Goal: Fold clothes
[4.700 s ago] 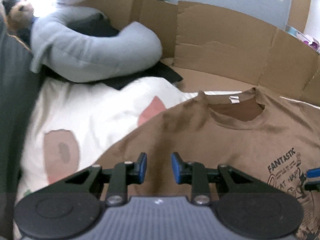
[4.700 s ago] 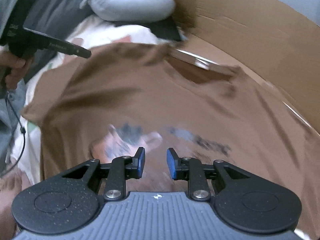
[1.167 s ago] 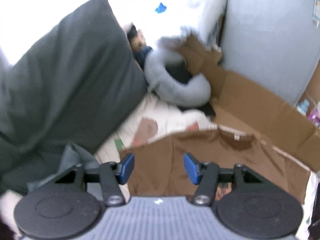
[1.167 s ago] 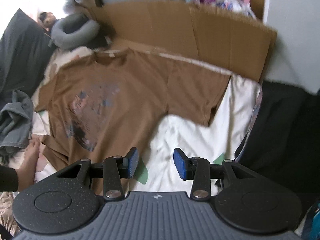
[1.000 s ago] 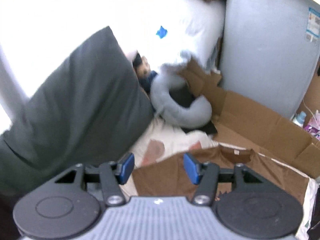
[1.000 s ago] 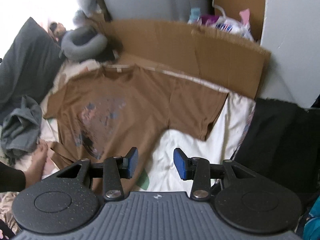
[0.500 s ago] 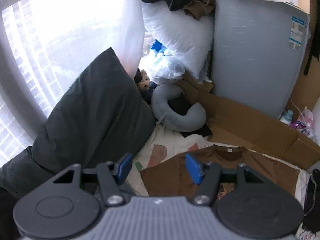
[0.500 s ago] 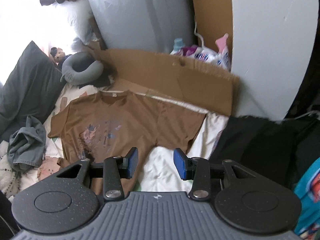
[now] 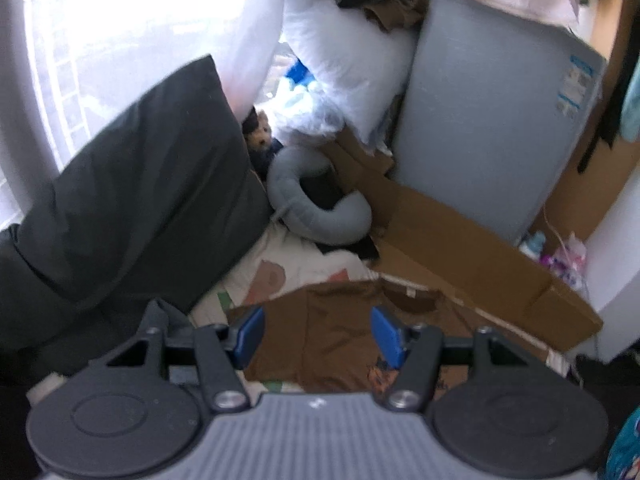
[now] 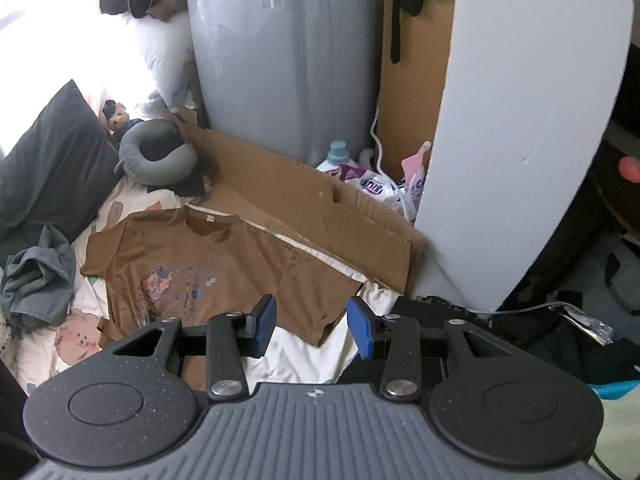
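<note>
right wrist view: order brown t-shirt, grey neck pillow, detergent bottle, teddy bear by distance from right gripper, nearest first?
From the right gripper:
1. brown t-shirt, spread just ahead, left
2. detergent bottle and grey neck pillow: too close to call, bottle right, pillow left
3. teddy bear, behind the pillow

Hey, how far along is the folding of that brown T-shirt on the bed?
Done: the T-shirt lies spread flat, print up, both sleeves out. In hand: nothing; the left hand-held gripper and right hand-held gripper are both open and empty, well above it. Left: every fold, and the crumpled grey garment beside it.
</note>
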A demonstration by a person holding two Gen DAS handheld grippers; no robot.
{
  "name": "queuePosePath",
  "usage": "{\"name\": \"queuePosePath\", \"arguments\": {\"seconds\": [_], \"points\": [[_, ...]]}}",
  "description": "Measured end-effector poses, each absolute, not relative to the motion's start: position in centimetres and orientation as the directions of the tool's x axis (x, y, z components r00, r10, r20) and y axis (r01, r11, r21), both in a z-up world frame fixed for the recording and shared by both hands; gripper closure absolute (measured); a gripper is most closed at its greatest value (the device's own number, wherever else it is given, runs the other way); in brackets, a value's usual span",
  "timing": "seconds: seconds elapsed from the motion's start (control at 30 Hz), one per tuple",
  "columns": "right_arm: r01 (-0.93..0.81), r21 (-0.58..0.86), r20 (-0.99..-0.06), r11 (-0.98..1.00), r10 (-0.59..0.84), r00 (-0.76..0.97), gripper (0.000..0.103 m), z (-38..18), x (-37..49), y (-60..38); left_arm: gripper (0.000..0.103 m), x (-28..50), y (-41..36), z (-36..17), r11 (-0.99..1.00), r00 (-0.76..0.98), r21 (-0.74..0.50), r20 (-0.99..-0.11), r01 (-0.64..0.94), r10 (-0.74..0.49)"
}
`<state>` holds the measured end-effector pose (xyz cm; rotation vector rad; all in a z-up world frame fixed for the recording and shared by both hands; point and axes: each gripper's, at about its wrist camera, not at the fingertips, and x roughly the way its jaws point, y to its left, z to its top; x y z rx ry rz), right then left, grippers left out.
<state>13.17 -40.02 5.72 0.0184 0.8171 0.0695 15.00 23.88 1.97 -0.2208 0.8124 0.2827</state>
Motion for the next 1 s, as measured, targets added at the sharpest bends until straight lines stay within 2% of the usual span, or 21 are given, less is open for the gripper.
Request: {"name": "queuePosePath", "arguments": {"seconds": [0.27, 0.67, 0.83, 1.0], "points": [[-0.066, 0.06, -0.761, 0.996, 0.088, 0.642, 0.057, 1.2, 10.9, -39.4, 0.041, 13.6, 23.0, -3.2, 0.947, 0.616, -0.093, -0.778, -0.307, 0.124], [0.028, 0.23, -0.816, 0.973, 0.177, 0.551, 0.057, -15.1, 7.4, -35.0, 0.042, 12.7, 21.7, -15.0, 0.945, 0.54, -0.113, -0.838, -0.306, 0.075], [0.071, 0.285, -0.826, 0.956, 0.207, 0.525, 0.057, -20.6, 7.1, -32.9, 0.042, 13.1, 21.0, -19.6, 0.94, 0.522, -0.157, -0.852, -0.303, 0.026], [0.098, 0.311, -0.835, 0.945, 0.223, 0.504, 0.057, -24.6, 7.2, -31.2, 0.042, 14.3, 19.4, -23.5, 0.953, 0.494, -0.131, -0.869, -0.273, 0.022]]}}
